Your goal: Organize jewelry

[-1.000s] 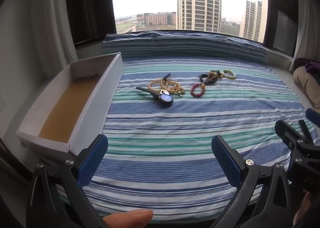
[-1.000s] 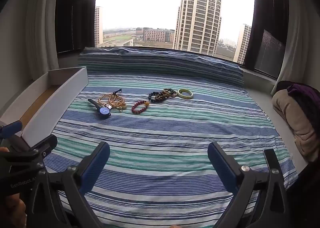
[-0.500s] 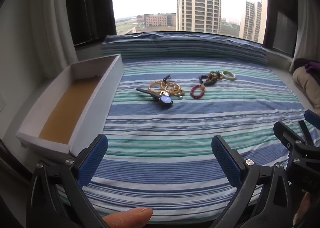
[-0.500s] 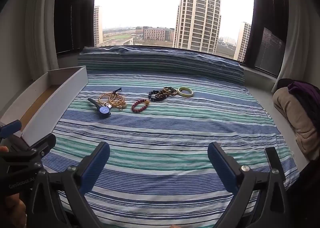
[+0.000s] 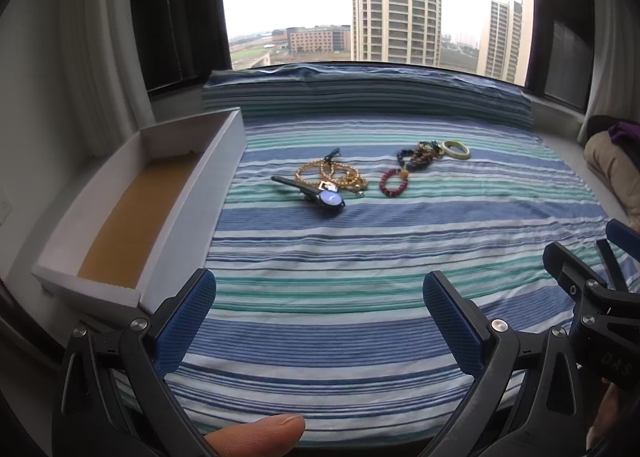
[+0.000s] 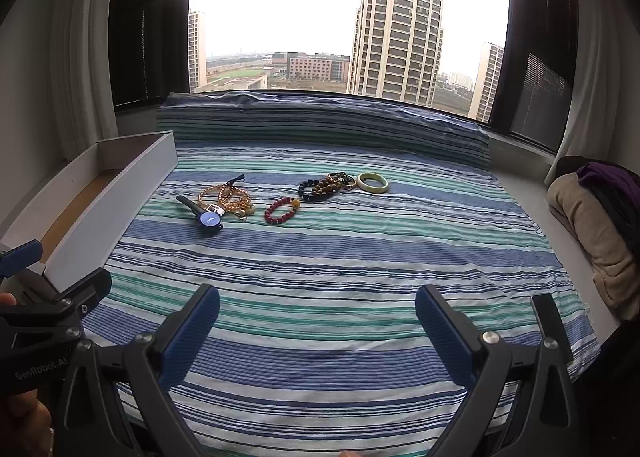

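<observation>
Barely anything has shifted since the earlier pictures: both views have crept a touch nearer the jewelry, and every piece lies where it lay before. The left gripper [image 5: 319, 299] hovers low over the near edge of the striped cloth [image 5: 360, 249], its blue-padded fingers [image 5: 186, 319] spread wide with nothing between them, and a thumb [image 5: 256, 433] shows at the bottom edge of that view. The right gripper [image 6: 317, 311] hangs the same way, fingers wide apart and empty, over the near part of the cloth. The jewelry sits well ahead of both, in a loose row across the middle of the cloth. At the left end lies a watch [image 5: 320, 195] with a blue face and dark strap, touching a tangle of gold bead strands [image 5: 332, 175] just behind it. To the right, a little apart, lies a red bead bracelet [image 6: 282, 209], then a cluster of dark and brown bead bracelets [image 6: 326, 185], and just beside that a pale green bangle [image 6: 373, 182]. Along the left edge of the cloth stands a long white box [image 5: 192, 217], open on top; its brown floor is bare, with no jewelry in it. At the far right, off the cloth, rests a pile of folded fabric [image 6: 588, 217], tan below and purple above.
</observation>
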`<action>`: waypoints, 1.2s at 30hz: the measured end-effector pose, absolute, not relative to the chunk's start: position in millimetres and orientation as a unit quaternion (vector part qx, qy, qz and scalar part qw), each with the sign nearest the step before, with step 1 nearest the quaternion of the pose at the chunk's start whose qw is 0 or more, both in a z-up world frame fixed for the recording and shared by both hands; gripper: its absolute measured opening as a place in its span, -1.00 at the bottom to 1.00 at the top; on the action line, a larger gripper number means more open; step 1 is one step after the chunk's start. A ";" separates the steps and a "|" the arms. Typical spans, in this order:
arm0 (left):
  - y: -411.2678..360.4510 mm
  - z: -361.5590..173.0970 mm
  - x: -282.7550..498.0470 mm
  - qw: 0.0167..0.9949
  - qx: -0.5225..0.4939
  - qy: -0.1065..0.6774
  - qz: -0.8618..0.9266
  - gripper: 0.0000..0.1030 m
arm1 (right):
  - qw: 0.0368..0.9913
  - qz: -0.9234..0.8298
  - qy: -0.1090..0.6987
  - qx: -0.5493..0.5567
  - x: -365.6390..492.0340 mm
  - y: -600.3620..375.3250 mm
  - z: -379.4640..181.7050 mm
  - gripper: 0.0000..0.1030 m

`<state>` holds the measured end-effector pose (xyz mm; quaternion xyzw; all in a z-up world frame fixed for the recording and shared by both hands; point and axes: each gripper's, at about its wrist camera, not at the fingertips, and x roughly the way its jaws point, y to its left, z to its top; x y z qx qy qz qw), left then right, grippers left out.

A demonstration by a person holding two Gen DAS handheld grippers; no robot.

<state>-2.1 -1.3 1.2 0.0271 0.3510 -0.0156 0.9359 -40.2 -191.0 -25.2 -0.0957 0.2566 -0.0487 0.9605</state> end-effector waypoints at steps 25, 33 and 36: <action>-2.1 -2.6 -5.2 0.935 0.029 0.353 -0.015 0.99 | 0.960 -0.047 0.261 -0.094 -38.7 -188.9 -25.8 0.94; -2.0 -5.4 -4.3 0.935 0.029 0.354 -0.016 0.99 | 0.959 -0.046 0.262 -0.093 -38.9 -187.7 -26.4 0.94; -1.8 -5.1 -3.9 0.934 0.029 0.355 -0.016 0.99 | 0.959 -0.047 0.263 -0.093 -38.4 -187.6 -26.5 0.94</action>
